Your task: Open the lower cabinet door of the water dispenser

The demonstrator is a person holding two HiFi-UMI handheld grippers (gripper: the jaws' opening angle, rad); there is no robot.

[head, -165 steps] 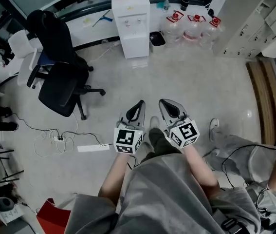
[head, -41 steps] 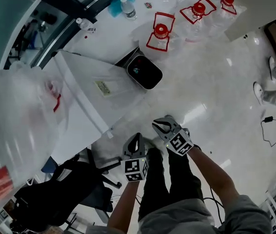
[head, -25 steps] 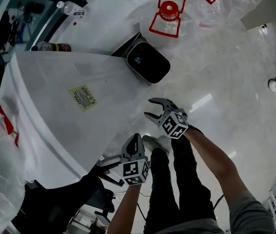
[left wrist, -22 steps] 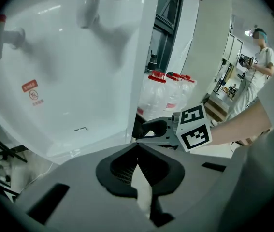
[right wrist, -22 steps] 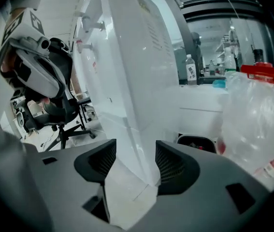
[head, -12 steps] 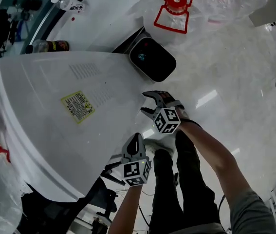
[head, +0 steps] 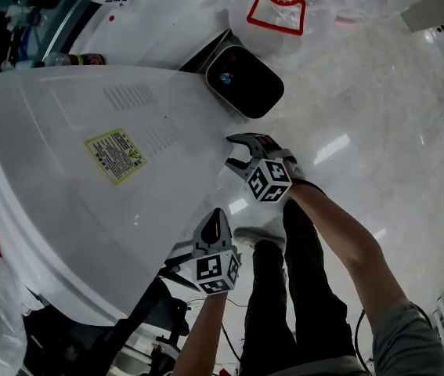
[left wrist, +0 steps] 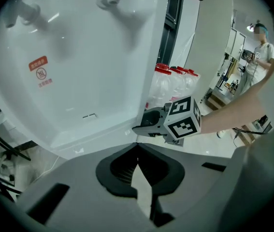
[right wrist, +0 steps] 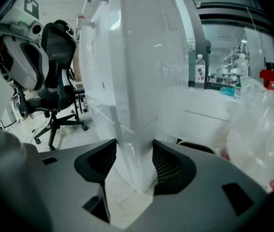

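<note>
The white water dispenser (right wrist: 141,81) has its bottom corner edge between the released, parted jaws of the right hand-held gripper (right wrist: 135,166), which have just been closing slightly, while the left hand-held gripper (left wrist: 137,146), clenched and empty, has the dispenser just ahead-left.

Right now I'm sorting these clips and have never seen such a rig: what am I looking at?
A person holds a two-jaw gripper in each hand. The head view comes from a camera on their head, looking steeply down; the two gripper views ride on the tools. On the pale floor stand a tall white water dispenser and a black bin with rounded corners. The left gripper has its jaws together, empty. The right gripper has its jaws apart astride the dispenser's corner edge; they have just been closing, without a clear grip.
</note>
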